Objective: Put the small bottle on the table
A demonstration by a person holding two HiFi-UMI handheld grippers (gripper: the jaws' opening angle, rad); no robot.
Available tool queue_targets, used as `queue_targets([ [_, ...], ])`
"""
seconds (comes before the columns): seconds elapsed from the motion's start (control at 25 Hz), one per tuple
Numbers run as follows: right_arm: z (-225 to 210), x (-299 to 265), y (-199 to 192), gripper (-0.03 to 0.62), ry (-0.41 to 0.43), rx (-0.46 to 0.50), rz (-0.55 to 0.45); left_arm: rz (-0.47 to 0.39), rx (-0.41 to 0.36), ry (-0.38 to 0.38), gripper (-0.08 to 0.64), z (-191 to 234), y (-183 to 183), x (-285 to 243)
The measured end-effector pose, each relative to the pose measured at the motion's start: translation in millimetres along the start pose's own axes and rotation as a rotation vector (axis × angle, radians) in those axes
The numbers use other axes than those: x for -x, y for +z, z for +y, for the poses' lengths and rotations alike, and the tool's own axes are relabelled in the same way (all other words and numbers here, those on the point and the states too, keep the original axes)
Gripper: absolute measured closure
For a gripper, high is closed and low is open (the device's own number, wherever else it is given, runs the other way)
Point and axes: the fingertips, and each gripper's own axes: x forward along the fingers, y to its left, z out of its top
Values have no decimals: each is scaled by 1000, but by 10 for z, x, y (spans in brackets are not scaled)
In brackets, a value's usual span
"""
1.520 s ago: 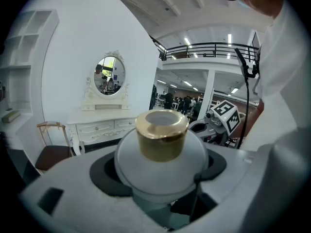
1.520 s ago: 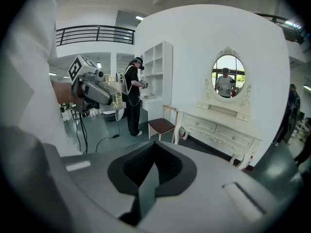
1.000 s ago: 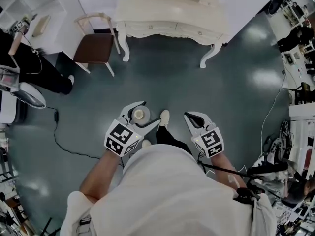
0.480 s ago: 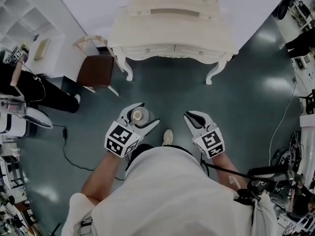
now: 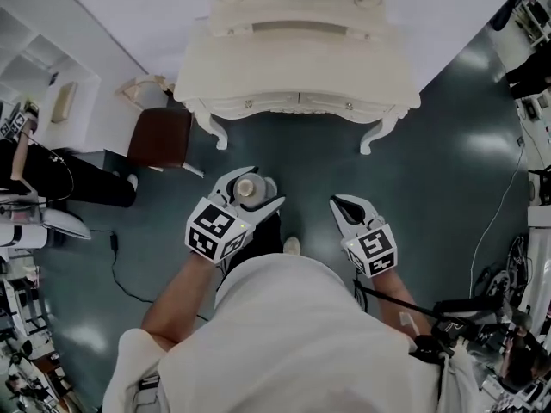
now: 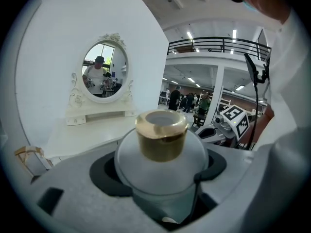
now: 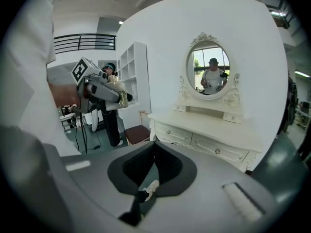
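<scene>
Left tongs (image 5: 258,188) grasping small bottle (image 6: 163,154); right tongs (image 5: 347,206) clenched, empty. Hold bottle upright, reach dressing-table surface (image 5: 293,67), lower gently.

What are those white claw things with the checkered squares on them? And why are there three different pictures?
Those are two hand-held grippers, like big tongs. A person holds one in each hand. The top-down picture comes from a camera on the person's head. The other two come from small cameras riding on each gripper, looking along its jaws.

The left gripper squeezes a small bottle with a round pale body and a gold cap. The right gripper is closed and holds nothing.

Ahead stands a cream dressing table with an oval mirror. I see nothing lying on its top. A brown chair stands beside it. The bottle is meant to go on that table.
</scene>
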Motion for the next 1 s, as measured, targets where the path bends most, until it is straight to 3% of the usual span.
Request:
queue_targets([
  [0.24,-613,-399,213,591,-48,-33,23,18,-30,-28,219,689,307,-617],
  [0.64,-1806,-1110,982,591,-139,-60,18,48,-127,-58,219,1971,1177,-1678],
  [1.0,-2682,-1606,1272,591,-83,-64,36,44,-78,25,219,2939,1835,-2647],
])
